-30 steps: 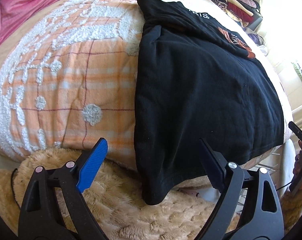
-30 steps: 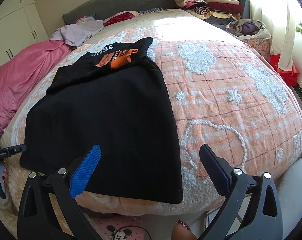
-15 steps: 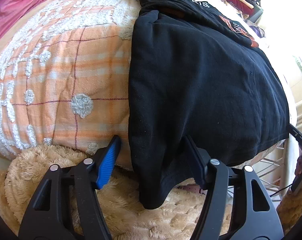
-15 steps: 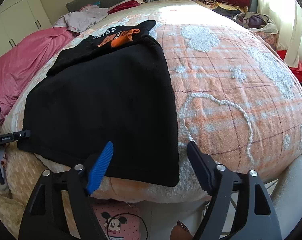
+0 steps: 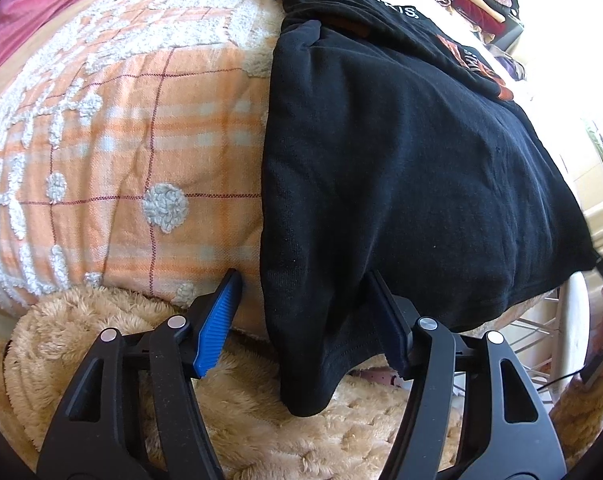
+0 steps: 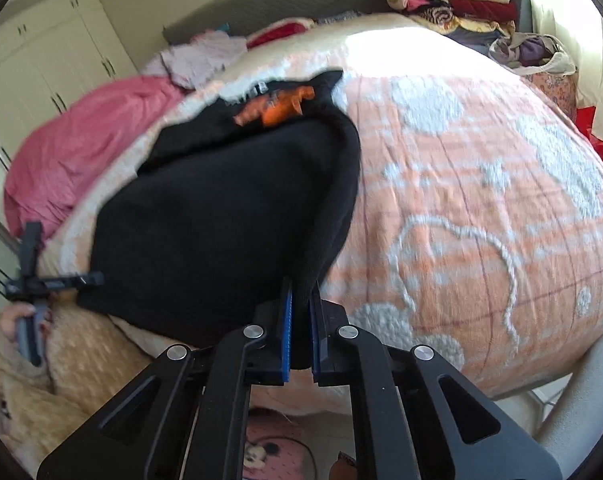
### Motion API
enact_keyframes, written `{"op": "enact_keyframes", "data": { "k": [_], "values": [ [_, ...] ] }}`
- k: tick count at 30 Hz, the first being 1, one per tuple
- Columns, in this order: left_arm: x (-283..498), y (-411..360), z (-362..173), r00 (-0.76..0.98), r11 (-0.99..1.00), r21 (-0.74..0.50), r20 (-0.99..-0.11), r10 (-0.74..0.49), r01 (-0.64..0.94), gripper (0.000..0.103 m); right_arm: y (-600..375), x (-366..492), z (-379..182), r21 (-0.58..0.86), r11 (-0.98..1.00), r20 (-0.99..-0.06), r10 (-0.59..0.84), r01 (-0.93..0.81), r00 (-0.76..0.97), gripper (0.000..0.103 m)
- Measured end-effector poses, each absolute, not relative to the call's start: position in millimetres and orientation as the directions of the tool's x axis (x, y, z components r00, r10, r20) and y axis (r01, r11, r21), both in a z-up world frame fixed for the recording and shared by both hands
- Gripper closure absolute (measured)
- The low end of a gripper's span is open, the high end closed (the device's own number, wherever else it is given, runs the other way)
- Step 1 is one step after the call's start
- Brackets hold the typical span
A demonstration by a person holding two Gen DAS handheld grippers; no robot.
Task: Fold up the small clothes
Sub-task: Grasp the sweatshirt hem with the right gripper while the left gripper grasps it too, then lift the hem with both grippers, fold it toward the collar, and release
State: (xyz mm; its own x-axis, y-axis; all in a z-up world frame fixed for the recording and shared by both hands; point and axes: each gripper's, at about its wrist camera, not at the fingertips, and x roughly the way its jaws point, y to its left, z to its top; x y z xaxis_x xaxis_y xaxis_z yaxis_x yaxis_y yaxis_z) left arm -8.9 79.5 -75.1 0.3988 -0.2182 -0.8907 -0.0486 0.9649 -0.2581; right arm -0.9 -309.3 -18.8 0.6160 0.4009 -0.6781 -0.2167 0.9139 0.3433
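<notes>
A black T-shirt [image 5: 401, 168] with an orange print lies partly folded on the bed, its hem overhanging the near edge.

Your left wrist camera looks close along its jaws at the near left corner of the black T-shirt [image 5: 401, 168] on the bed [image 5: 133, 128]. Your right wrist camera faces up the bed [image 6: 481, 208] from the foot. Both views share the T-shirt [image 6: 221, 216].
</notes>
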Motion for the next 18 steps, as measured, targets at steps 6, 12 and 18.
{"op": "enact_keyframes", "data": {
  "k": [6,12,18],
  "values": [
    [-9.0,80.1,-73.1,0.396,0.964,-0.262,-0.891,-0.221,-0.052,0.063,-314.9,3.2,11.6,0.357,0.908,-0.604,0.404,-0.220,0.687,0.097],
    [-16.1,85.8,-64.8,0.407,0.952,-0.306,-0.873,-0.268,-0.029,0.096,-313.9,14.2,14.4,0.375,0.907,-0.600,0.395,-0.191,0.696,0.097],
    [-18.8,97.0,-37.9,0.483,0.928,-0.373,-0.815,-0.319,-0.017,0.100,-313.9,21.9,19.0,0.388,0.906,-0.593,0.386,-0.170,0.707,0.097]
  ]
}}
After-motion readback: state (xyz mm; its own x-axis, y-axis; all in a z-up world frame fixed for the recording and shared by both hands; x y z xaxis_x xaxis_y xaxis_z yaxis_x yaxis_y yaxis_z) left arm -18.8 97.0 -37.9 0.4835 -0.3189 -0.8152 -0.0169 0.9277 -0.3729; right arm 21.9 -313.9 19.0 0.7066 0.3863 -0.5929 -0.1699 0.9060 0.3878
